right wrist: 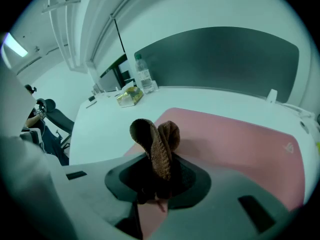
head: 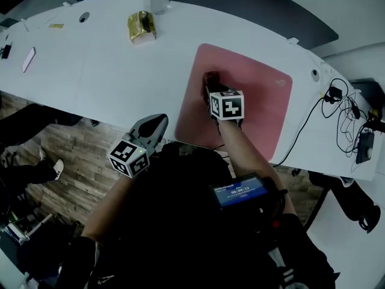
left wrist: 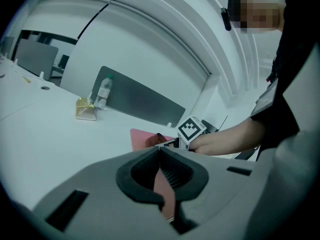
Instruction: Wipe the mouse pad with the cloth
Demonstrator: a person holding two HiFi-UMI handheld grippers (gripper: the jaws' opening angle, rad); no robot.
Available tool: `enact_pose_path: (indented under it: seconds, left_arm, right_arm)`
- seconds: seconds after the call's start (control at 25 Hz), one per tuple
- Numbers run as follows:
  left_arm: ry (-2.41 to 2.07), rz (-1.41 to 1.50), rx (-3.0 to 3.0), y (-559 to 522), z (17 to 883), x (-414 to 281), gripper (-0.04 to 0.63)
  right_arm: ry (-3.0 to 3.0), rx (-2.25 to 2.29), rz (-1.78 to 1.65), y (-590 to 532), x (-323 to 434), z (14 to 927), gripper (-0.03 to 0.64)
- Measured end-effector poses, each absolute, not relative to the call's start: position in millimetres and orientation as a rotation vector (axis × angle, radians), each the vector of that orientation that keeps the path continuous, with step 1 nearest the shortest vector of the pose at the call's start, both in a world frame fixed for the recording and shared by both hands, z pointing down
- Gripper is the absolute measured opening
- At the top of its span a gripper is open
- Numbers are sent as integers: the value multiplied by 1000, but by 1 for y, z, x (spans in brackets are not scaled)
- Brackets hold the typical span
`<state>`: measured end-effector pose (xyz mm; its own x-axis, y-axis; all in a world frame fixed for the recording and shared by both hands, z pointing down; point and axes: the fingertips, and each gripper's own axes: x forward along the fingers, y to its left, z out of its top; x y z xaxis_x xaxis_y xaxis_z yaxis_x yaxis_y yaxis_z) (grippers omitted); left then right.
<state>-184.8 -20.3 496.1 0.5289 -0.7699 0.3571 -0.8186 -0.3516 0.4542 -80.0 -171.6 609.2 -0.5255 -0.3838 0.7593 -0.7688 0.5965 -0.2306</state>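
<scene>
Brown ribbed cloth (right wrist: 155, 146) is sitting clamped in the right gripper (head: 214, 93), whose jaws are closing tightly on a folded wad of it. The wad is standing up out of the jaws in two rounded lobes, its fold line running along the jaws and away from the person. It is resting on the left part of the pink mouse pad (head: 246, 107), which is lying flat on the white table (head: 102, 71) near its front edge, with the logo corner (head: 280, 82) pointing to the far right. The pad is looking almost square from above, so its long axis cannot be told.

A clear bottle (right wrist: 143, 74) is standing upright at the back of the table — its contents cannot be made out — just beside a crumpled yellow packet (head: 141, 27).

The left gripper (head: 156, 121) is hovering off the table's front edge over the wooden floor (head: 72, 179), jaw tips meeting with nothing between them.
</scene>
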Motion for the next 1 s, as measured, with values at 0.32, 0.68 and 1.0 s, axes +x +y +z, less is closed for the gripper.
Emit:
enact_pose_path:
  seconds: [0.32, 0.68, 1.0]
  left_arm:
    - [-1168, 149, 2255, -36, 495, -149, 9]
    - [-1064, 182, 2317, -47, 494, -105, 9]
    - [-1004, 199, 2350, -58, 494, -67, 9]
  right_arm:
    - [-2079, 1048, 752, -177, -10, 614, 115]
    - [-1999, 1193, 752, -178, 69, 614, 115]
    - [-1930, 1299, 756, -180, 139, 616, 115]
